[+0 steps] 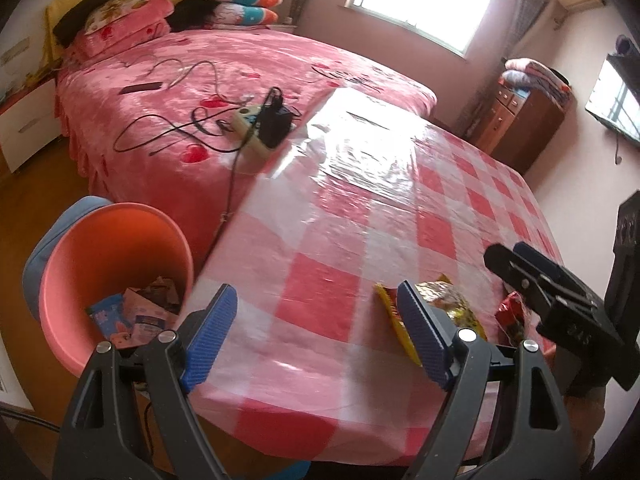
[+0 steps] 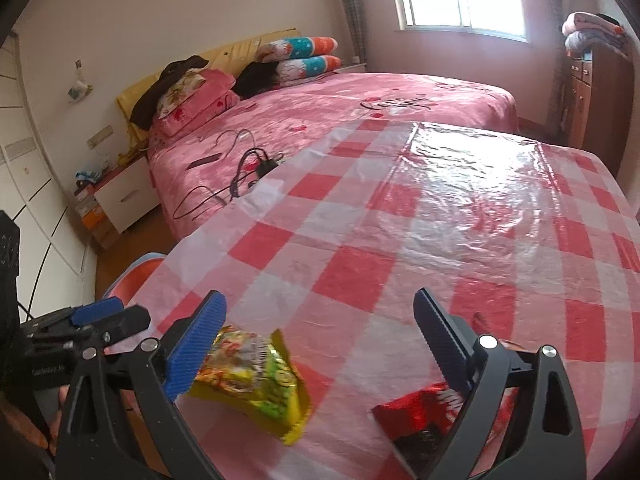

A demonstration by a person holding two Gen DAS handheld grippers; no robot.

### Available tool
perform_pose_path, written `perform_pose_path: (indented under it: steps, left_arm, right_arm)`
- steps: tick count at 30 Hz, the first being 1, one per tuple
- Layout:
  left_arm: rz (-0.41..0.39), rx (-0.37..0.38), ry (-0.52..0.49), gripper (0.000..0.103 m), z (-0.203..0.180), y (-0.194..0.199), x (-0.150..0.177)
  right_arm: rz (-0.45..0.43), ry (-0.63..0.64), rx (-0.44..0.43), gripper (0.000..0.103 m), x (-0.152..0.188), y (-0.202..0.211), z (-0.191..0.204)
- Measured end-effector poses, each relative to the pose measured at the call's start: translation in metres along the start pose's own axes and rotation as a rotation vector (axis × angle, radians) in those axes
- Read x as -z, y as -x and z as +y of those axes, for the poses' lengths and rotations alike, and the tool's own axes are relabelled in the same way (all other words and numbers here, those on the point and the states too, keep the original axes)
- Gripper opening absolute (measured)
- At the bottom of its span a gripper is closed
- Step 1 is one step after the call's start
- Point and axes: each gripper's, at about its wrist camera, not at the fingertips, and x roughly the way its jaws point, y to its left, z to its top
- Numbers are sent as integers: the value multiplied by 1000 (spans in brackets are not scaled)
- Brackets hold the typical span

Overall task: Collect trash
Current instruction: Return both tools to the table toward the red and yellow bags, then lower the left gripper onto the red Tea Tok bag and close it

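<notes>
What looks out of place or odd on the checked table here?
Two crumpled snack wrappers lie loose near the table's front edge: a yellow-green wrapper and a red wrapper. Nothing else sits on the cloth. The orange bin beside the table already holds trash. No spill shows.

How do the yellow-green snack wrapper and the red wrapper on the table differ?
The yellow-green snack wrapper is bright, busily printed and puffed up; the red wrapper is glossy red and dark, and looks flatter. The yellow-green snack wrapper lies nearer the right gripper's left finger, the red wrapper by its right finger. Both rest on the checked tablecloth near its front edge, ungripped, not yet in the pink bin.
</notes>
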Motion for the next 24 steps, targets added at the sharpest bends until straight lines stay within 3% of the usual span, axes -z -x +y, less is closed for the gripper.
perform_pose_path:
  steps: [20,24]
  left_arm:
    - [65,63,-148,83,-74,-12,14]
    - [115,102,-149,83,-80,-12,18]
  right_arm:
    - [-29,-74,126,94,-3,11,-66]
    - [-23,-92,134,94,-2,15,-80]
